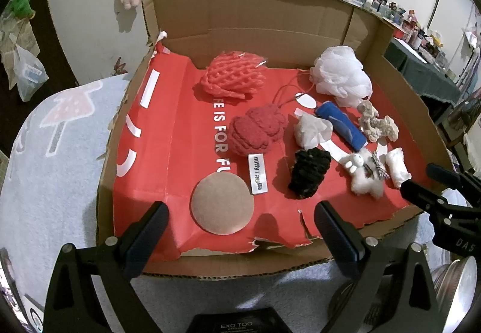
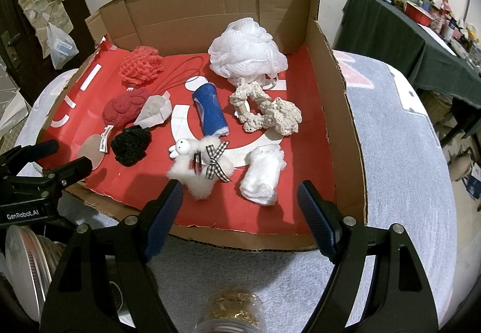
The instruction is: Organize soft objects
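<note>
A cut-open cardboard box [image 1: 303, 17] [image 2: 348, 128] lined with red paper holds several soft things. Among them are a coral foam net [image 1: 233, 74] [image 2: 141, 64], a red knitted ball [image 1: 255, 130] [image 2: 123, 107], a black pom [image 1: 309, 172] [image 2: 132, 144], a white mesh pouf [image 1: 342, 74] [image 2: 246, 52], a blue roll [image 1: 341, 125] [image 2: 210, 110], a beige crochet piece [image 1: 378, 122] [image 2: 270, 112], a fluffy white toy [image 1: 365, 175] [image 2: 200, 166] and a white wad [image 1: 396, 166] [image 2: 263, 178]. My left gripper [image 1: 240, 218] stands open over the box's near edge. My right gripper [image 2: 240, 197] is open too, nothing between its fingers.
A round tan pad [image 1: 222, 203] [image 2: 91, 152] and crumpled white paper [image 1: 312, 130] [image 2: 154, 112] also lie in the box. The box rests on a pale blue cloth [image 1: 45, 182] [image 2: 399, 167]. A gold-filled jar [image 2: 230, 312] sits below the right gripper. A cluttered dark table [image 2: 405, 32] stands behind.
</note>
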`<state>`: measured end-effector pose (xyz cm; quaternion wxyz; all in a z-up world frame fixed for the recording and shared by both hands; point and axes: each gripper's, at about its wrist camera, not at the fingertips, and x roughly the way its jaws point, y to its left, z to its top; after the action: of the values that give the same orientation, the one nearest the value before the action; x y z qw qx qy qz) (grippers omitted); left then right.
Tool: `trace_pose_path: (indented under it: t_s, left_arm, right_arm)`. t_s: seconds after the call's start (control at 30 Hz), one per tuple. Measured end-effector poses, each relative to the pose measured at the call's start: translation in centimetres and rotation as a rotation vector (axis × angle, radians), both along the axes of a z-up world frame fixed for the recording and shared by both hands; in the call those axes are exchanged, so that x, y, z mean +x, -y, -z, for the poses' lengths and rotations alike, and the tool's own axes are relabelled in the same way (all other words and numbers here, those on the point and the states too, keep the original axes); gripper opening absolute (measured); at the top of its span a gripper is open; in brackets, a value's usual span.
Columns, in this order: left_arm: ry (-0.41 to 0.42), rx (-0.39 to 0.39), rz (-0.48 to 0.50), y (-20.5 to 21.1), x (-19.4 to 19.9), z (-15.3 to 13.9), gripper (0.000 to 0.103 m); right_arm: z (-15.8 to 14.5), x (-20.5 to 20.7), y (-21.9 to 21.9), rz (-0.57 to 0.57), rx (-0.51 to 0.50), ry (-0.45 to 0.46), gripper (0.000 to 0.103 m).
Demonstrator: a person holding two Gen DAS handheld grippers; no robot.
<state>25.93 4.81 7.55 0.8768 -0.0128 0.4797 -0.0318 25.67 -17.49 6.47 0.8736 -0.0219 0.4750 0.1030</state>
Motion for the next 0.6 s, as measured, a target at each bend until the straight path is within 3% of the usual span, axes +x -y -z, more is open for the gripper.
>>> trace_pose_path:
  t_s: [0.6]
  left_arm:
    - [0.015, -0.019, -0.013, -0.18, -0.23, -0.28, 0.099]
  right_arm:
    - [0.01, -0.06, 0.06, -0.004, 0.003, -0.002, 0.078]
